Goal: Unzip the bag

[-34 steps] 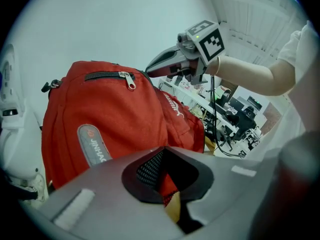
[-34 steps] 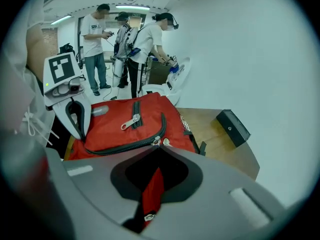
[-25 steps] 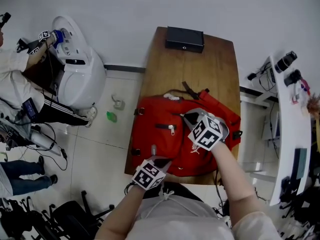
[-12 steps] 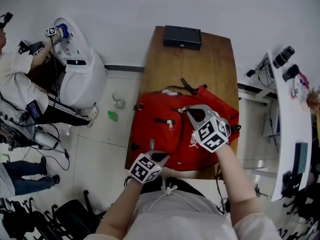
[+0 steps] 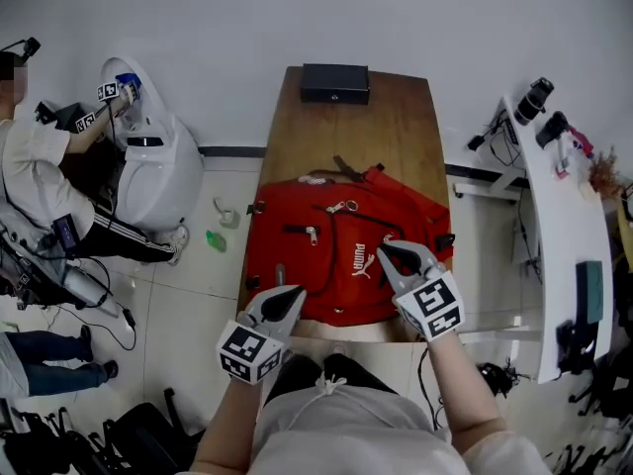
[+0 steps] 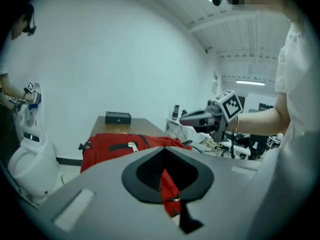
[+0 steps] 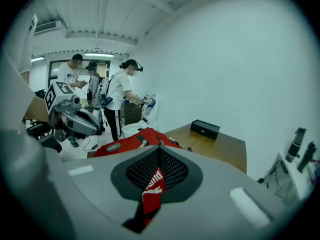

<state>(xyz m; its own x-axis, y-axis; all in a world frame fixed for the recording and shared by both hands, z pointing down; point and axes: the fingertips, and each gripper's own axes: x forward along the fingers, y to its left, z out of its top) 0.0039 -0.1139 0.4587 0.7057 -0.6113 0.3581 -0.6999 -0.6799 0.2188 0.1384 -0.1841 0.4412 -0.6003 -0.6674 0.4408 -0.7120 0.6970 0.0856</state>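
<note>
A red backpack (image 5: 326, 255) lies flat on the wooden table (image 5: 346, 127), with a white logo on its near right side. A silver zipper pull (image 5: 343, 206) sits near its far edge and another (image 5: 312, 236) on the front pocket. My left gripper (image 5: 287, 297) hovers at the bag's near left edge, shut and holding nothing. My right gripper (image 5: 386, 247) hangs over the bag's near right part, also shut and holding nothing. In the left gripper view, the bag (image 6: 115, 143) lies ahead, past the left gripper (image 6: 161, 149). The right gripper (image 7: 159, 148) is above the bag (image 7: 130, 143).
A black box (image 5: 334, 82) stands at the table's far end. Left of the table is a white machine (image 5: 158, 161) with a person (image 5: 40, 166) beside it. A white desk (image 5: 554, 206) with cameras runs along the right. Small items lie on the floor (image 5: 216, 240).
Both grippers have drawn back toward me. The right one left the bag's middle for its near right side. The left one backed off the bag's near edge.
</note>
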